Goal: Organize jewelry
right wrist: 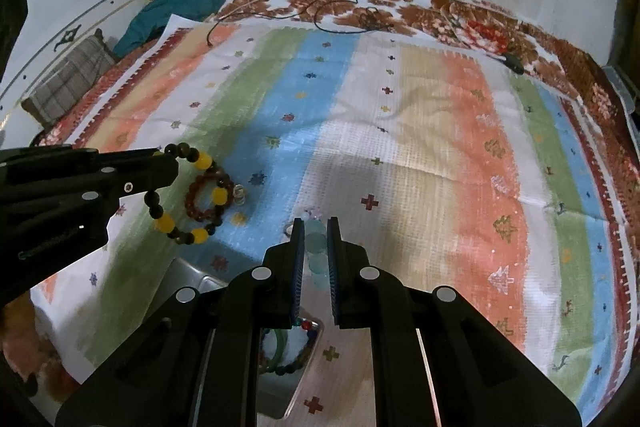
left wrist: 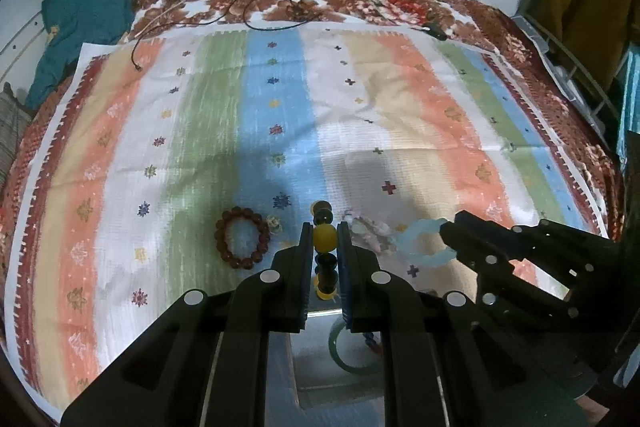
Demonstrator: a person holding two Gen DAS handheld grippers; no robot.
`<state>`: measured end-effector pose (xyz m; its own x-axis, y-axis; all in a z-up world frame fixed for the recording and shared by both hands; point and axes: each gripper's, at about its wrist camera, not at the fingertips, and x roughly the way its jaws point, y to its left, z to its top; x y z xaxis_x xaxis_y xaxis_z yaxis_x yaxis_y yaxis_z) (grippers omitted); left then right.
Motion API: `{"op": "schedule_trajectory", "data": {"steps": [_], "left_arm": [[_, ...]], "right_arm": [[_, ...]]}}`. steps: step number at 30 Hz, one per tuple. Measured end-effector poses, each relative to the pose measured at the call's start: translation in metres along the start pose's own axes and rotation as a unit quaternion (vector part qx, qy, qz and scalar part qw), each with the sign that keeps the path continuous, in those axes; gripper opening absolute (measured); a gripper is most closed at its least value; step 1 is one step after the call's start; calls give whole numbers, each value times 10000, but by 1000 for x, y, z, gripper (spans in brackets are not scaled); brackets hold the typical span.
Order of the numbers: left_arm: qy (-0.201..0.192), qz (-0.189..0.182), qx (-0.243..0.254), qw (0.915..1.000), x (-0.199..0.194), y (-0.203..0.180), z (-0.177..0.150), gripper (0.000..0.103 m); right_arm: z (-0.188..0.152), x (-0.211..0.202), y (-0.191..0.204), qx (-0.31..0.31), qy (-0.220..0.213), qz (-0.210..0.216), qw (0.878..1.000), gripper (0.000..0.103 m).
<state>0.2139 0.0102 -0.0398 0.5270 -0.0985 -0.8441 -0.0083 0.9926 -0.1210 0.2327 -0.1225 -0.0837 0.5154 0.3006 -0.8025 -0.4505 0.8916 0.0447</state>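
Left wrist view: yellow-and-dark bead bracelet [left wrist: 325,247] clamped in left gripper [left wrist: 325,239], hanging above striped cloth [left wrist: 200,115]. Pale blue bead bracelet [left wrist: 424,241] pinched by right gripper [right wrist: 315,239], angled downward alongside.

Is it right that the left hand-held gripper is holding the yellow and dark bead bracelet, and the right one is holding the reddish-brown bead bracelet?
Not quite. The left hand-held gripper does hold the yellow and dark bead bracelet. But the right hand-held gripper holds a pale blue bracelet, as the left wrist view shows. The reddish-brown bead bracelet lies on the striped cloth, held by nothing.
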Motion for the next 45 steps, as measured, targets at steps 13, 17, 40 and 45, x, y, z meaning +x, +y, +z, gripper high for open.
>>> {"op": "schedule_trajectory", "data": {"steps": [13, 17, 40, 45], "left_arm": [[-182, -89, 188, 9996, -32, -12, -24, 11], [-225, -145, 186, 9995, -41, -14, -31, 11], [-178, -246, 5, 9995, -55, -7, -59, 11], [-155, 2, -281, 9995, -50, 6, -57, 25]], "right_arm": [[-17, -27, 13, -24, -132, 109, 9999, 12], [-24, -35, 18, -47, -152, 162, 9997, 12], [-54, -53, 32, -15, -95, 393, 9992, 12], [-52, -52, 22, 221, -105, 160, 9996, 33]]}}
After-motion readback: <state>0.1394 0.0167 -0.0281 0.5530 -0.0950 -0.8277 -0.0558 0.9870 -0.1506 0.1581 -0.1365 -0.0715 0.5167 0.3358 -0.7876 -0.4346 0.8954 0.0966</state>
